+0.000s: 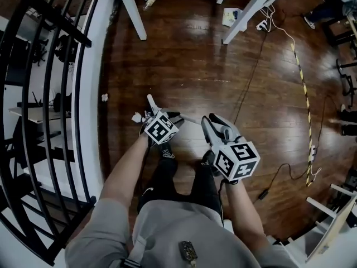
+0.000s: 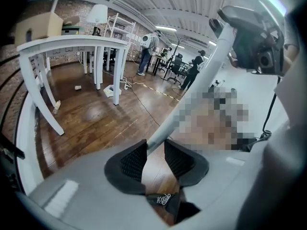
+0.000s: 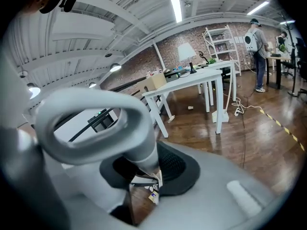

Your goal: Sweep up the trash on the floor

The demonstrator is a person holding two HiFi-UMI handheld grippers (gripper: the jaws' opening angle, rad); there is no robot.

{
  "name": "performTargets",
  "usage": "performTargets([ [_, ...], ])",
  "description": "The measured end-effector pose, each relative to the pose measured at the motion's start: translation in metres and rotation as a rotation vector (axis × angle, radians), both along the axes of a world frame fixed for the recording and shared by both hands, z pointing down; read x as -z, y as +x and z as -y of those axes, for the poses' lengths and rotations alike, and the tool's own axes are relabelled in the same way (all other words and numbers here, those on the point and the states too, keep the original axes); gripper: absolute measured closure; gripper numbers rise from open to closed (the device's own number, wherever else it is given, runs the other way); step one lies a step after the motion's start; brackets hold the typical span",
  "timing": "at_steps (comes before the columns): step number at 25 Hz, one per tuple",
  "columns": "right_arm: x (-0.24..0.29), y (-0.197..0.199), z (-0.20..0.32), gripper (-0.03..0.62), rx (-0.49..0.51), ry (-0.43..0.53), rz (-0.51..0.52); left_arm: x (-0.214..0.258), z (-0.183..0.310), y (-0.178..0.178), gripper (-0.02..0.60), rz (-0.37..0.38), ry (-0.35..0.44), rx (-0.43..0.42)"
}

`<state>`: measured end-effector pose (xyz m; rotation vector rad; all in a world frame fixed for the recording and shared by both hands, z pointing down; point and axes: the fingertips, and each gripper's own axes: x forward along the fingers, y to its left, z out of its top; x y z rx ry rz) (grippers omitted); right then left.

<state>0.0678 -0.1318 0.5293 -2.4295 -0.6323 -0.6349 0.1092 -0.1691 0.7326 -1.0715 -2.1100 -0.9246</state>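
left hand-held gripper point(image 2: 154, 158): clamped on a pale grey round pole point(image 2: 192, 95) at mid-shaft. That makes it your low hand, the one that steers the stroke.
right hand-held gripper point(image 3: 144, 167): closed on the neck of a grey plastic loop handle point(image 3: 91, 123). I read this as the top end of the same pole, so your high hand acts as the pivot.
tool head: hidden below your arms. I can't tell whether it's down on the dark wooden floor point(image 1: 184, 66).
trash: a small white crumpled scrap point(image 1: 104, 97) lies at 10 o'clock from the left gripper, close by the white floor edging point(image 1: 92, 94). A clear plastic bottle point(image 1: 149, 1) is at 12 o'clock, under the white bench point(image 1: 134, 15).
step: looks like the approach, with nothing gathered yet.
risk: the scrap hugs the edging, so draw it out toward 3 o'clock before you sweep it up.
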Motion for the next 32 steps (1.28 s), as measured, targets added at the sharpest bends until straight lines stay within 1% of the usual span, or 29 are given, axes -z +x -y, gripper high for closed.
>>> performTargets([
  [3,0.000,0.040,0.007,0.507,0.042,-0.002,0.002,0.000,0.010,0.038,0.463,0.001,0.013,0.040],
  [7,0.007,0.087,0.015,0.507,0.120,-0.020,0.005,0.006,0.018,0.080,0.470,0.008,0.011,0.121],
  [13,0.033,0.142,0.011,0.507,0.239,-0.050,-0.025,0.031,0.016,0.133,0.479,0.007,-0.043,0.247],
  [18,0.051,0.185,-0.005,0.507,0.342,-0.031,-0.081,0.050,0.005,0.179,0.480,-0.023,-0.079,0.367],
  [22,0.062,0.222,-0.012,0.508,0.445,-0.016,-0.124,0.063,0.001,0.217,0.480,-0.063,-0.092,0.496],
  [26,0.075,0.273,-0.008,0.510,0.544,-0.023,-0.156,0.074,0.004,0.265,0.474,-0.095,-0.121,0.642],
  [29,0.076,0.309,0.007,0.510,0.577,-0.018,-0.153,0.075,0.019,0.301,0.463,-0.110,-0.150,0.717],
  [32,0.077,0.348,0.024,0.510,0.580,-0.035,-0.145,0.074,0.031,0.340,0.459,-0.109,-0.186,0.752],
])
